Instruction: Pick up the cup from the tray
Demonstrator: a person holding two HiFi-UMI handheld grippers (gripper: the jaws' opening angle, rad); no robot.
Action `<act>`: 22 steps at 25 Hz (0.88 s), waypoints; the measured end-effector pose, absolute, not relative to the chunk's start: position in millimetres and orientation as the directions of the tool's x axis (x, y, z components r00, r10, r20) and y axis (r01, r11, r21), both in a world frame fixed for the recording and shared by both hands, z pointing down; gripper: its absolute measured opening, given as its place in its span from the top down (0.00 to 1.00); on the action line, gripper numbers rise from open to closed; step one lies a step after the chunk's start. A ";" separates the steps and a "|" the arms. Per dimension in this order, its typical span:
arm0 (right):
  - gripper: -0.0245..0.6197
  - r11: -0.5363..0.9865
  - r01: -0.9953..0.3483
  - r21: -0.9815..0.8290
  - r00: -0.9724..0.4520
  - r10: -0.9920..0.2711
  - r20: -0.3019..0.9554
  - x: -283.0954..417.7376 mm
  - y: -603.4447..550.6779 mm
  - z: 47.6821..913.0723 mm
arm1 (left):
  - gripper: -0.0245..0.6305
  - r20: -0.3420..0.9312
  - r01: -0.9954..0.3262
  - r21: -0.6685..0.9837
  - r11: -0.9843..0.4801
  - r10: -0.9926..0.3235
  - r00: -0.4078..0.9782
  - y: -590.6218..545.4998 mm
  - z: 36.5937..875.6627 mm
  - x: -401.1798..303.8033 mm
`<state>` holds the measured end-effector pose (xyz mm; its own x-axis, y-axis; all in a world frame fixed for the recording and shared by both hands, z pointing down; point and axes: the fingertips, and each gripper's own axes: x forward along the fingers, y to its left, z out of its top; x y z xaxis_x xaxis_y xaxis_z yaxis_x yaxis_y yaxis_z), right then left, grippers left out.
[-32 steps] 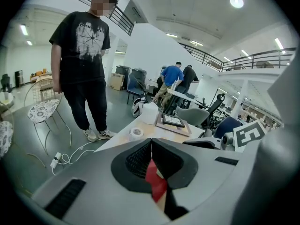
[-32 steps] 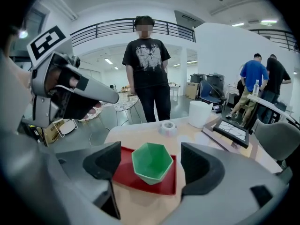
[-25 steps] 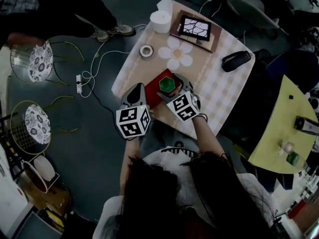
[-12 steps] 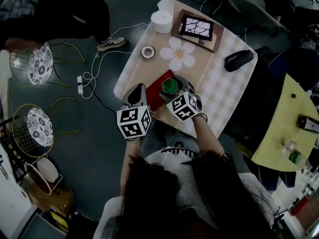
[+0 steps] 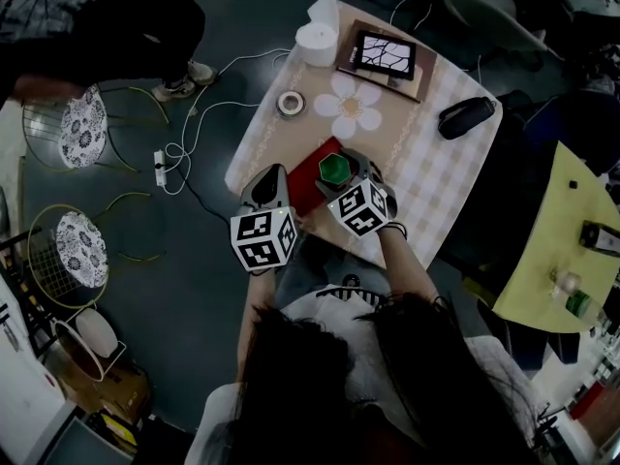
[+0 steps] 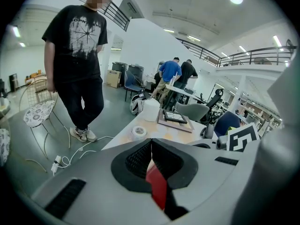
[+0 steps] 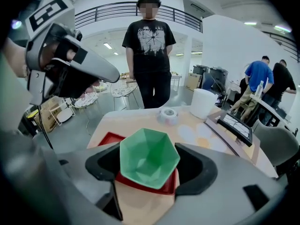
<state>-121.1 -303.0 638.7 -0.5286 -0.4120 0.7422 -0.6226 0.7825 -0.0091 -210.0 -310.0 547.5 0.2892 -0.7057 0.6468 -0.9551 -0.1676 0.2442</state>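
The right hand-held gripper (image 7: 151, 167) has just been closing its jaws. They are still standing wide, nearing the walls of the green cup (image 7: 149, 156) but not clearly pressing. The cup is sitting between them on the red tray (image 7: 107, 138), so the grasp is forming. The left hand-held gripper (image 6: 151, 149) is clamping the tray's edge.

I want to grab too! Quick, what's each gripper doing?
Left gripper: closed on the edge of the red tray.
Right gripper: open, jaws just closing around the green cup.
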 end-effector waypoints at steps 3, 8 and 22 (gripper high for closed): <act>0.43 0.767 -0.641 -0.003 -0.523 -0.434 0.734 -115.7 -304.5 631.7 | 0.95 0.643 -0.953 0.244 -0.179 -0.706 0.297 -310.2 546.3 -206.6; 0.43 0.738 -0.675 0.007 -0.497 -0.461 0.735 -93.3 -300.6 625.1 | 0.95 0.632 -0.942 0.251 -0.223 -0.699 0.334 -310.0 542.1 -185.8; 0.43 0.599 -0.800 0.036 -0.375 -0.547 0.748 5.4 -280.2 619.4 | 0.95 0.606 -0.888 0.254 -0.384 -0.652 0.455 -305.1 530.7 -104.6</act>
